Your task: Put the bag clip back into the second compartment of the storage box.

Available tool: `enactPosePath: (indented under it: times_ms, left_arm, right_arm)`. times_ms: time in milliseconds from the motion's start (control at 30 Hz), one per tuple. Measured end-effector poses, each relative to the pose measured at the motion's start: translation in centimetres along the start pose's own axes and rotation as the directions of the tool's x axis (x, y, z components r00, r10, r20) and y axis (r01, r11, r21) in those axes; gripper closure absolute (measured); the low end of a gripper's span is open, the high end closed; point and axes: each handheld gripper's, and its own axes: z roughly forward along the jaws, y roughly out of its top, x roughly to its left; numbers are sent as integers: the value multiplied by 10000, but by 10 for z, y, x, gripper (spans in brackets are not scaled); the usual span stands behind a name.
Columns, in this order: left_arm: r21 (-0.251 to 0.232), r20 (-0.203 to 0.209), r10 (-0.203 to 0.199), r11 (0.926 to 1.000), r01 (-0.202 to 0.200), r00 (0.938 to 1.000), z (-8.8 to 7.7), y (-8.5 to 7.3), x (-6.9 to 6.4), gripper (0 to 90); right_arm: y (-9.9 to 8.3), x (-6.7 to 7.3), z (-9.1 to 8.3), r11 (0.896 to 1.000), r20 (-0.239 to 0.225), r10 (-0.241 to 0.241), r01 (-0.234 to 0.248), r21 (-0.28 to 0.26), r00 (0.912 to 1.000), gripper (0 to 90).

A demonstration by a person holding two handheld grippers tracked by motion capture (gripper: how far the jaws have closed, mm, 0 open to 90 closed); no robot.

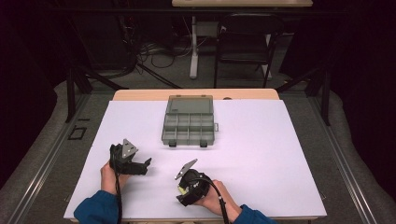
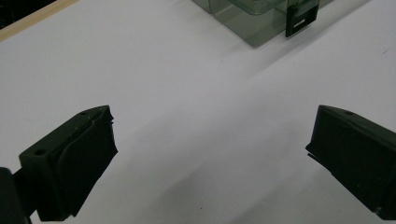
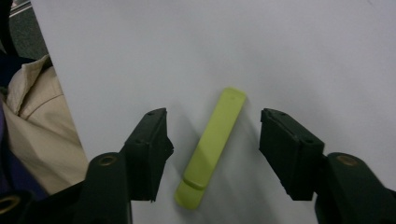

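Right gripper [image 3: 212, 140] points down at the white table cover [image 1: 261, 154], jaws partway apart on either side of a yellow-green plastic clip [image 3: 211, 148]; pads not touching it, gaps on both sides. Clip lies flat on the cover, tilted diagonally between the jaws, its stepped end toward the gripper body. In the high view the right gripper [image 1: 183, 190] sits near the table's front edge, well apart from the compartment box [image 1: 188, 122] and on the person's side of it; a bit of yellow-green shows at its tip. Left gripper [image 1: 148, 164] is also on the person's side of the box, left of the right gripper, jaws wide apart with nothing but bare cover between them. Box is translucent grey, lid [image 1: 190, 104] open and leaning back, divided compartments visible; contents too small to tell. Its latch corner [image 2: 301, 16] shows in the left gripper view. Blue sleeves [image 1: 95, 209] at the bottom edge.
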Motion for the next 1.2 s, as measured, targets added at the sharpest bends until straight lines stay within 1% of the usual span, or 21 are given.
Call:
enactPosePath:
  times_ms: [33,67,200,333,500,567,667,800,933,1000,1067,1200]
  left_arm:
    - [-6,6,12,10000,-12,10000,0,0,0,0]
    - [3,-7,50,10000,-50,10000,0,0,0,0]
    - [-5,1,42,10000,-42,10000,0,0,1,0]
    - [-7,16,29,10000,-29,10000,0,0,1,0]
    - [13,77,30,10000,-30,10000,1,0,1,0]
    - [11,95,59,10000,-59,9999,2,0,0,0]
    - [15,118,101,9999,-101,9999,2,0,0,0]
    - [7,132,70,10000,-70,9999,2,0,0,0]
    - [-4,103,99,10000,-99,9999,1,0,0,0]
    - [-21,102,83,10000,-83,9999,1,1,-1,0]
    - [-31,106,126,9999,-125,9999,1,1,-1,0]
    - [-18,127,78,10000,-78,9999,2,0,-1,0]
  right_arm:
    - [0,1,0,10000,15,11,-11,14,10000,480]
    - [0,1,0,10000,41,-49,49,38,10000,499]
    - [0,2,1,9999,100,110,-111,132,9999,600]
    - [0,3,2,9996,260,125,-131,239,9996,652]
    - [-1,3,2,9996,438,185,-195,228,9989,724]
    - [-1,3,2,9997,510,126,-136,203,9986,748]
    - [-2,3,2,9999,608,52,-62,156,9981,769]
    - [-2,3,2,9999,614,6,-16,156,9981,773]
    - [-2,3,2,9999,654,-138,131,103,9978,775]
    - [-2,4,1,9999,593,-122,121,25,9982,776]
    - [-2,4,-1,9998,675,-170,175,-62,9976,776]
    - [-2,3,-4,9993,748,-226,247,-271,9969,777]
